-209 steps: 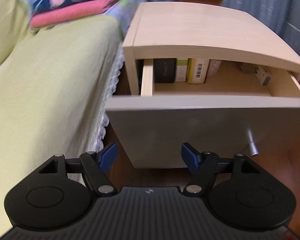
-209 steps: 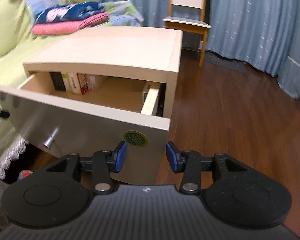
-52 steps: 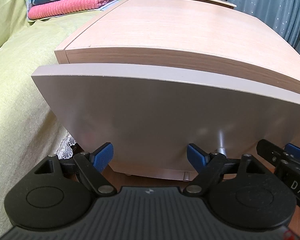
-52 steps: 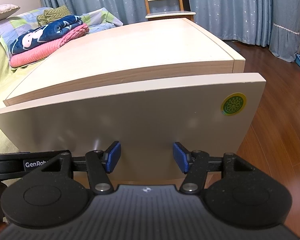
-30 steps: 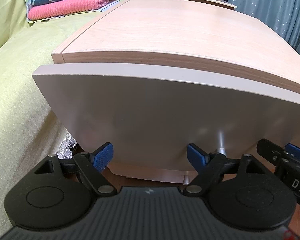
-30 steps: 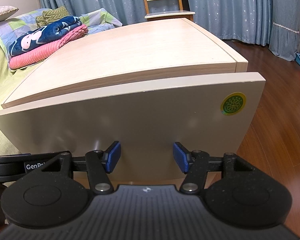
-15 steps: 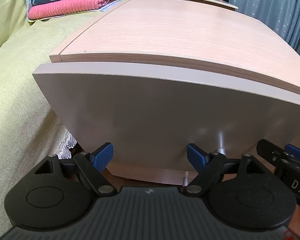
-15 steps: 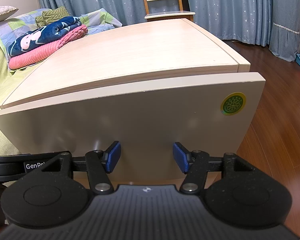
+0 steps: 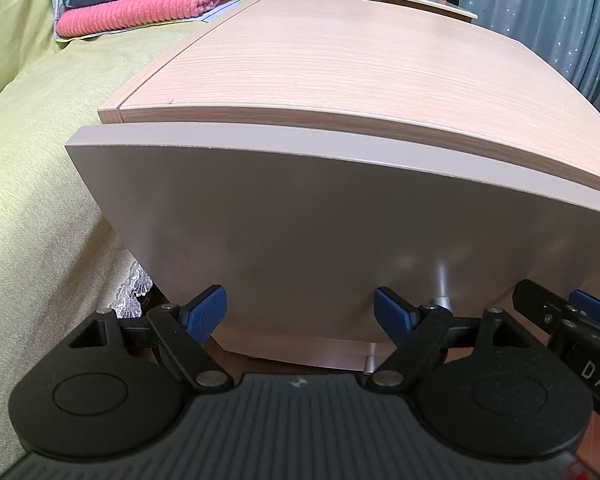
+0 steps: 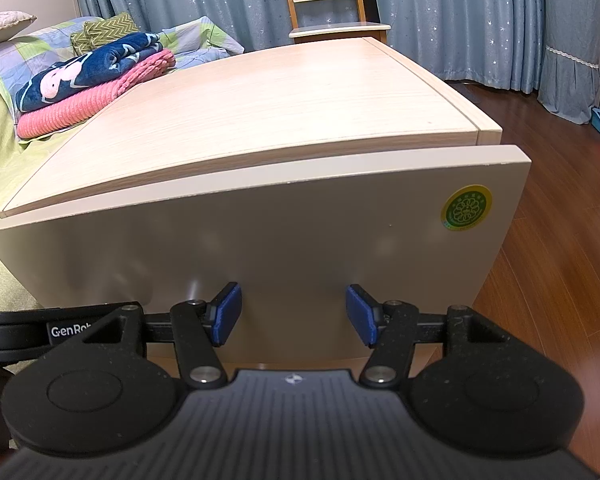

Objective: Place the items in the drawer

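- Left gripper (image 9: 300, 314): nearest the lens in the left wrist view, its jaws spread wide and holding nothing; the blue pads (image 9: 208, 312) sit close against the lower part of the drawer front.
- Right gripper (image 10: 294, 314): likewise wide apart and empty, low before the same panel; its black body also shows at the right edge of the left wrist view, beside the left gripper.
- Knob (image 9: 442, 292): a small metal handle on the drawer front, just beyond the left gripper's right pad.
- Drawer (image 9: 340, 232): the task's receptacle; its pale curved front stands almost flush under the cabinet top, with only a thin seam showing. Its contents are hidden.
- Sticker (image 10: 466, 208): a round green-and-yellow label at the upper right corner of the drawer front.
- Cabinet top (image 10: 260, 104): light wood grain, bare.
- Bed (image 9: 40, 160): yellow-green cover just left of the cabinet, carrying a folded pink blanket (image 10: 88, 104) with a navy patterned one on top.
- Chair (image 10: 332, 8) and blue curtains (image 10: 460, 12): farthest back, above a dark wood floor (image 10: 560, 280).
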`<state>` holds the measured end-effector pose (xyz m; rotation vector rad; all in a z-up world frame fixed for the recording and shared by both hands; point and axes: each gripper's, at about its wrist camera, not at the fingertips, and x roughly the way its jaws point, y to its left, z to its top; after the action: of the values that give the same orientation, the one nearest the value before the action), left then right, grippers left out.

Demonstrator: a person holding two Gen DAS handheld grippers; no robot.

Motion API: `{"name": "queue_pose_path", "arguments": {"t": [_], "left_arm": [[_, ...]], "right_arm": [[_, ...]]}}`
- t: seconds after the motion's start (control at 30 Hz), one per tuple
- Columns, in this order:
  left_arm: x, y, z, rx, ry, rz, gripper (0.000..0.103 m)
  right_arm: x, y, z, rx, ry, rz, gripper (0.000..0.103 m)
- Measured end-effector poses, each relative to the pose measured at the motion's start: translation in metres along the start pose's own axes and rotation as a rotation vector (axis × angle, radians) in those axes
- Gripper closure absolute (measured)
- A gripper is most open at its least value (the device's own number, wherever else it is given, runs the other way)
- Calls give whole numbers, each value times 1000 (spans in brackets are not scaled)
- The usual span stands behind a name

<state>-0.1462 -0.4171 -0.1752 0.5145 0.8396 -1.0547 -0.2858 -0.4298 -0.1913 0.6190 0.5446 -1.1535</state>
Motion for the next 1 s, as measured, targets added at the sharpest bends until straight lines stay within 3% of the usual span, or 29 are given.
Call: {"name": "queue_pose_path", "arguments": {"t": [1.0], "left_arm": [[10,4,9,-12,1,-5,21]], "right_arm": [[7,0,7,11,4,0,47]]}}
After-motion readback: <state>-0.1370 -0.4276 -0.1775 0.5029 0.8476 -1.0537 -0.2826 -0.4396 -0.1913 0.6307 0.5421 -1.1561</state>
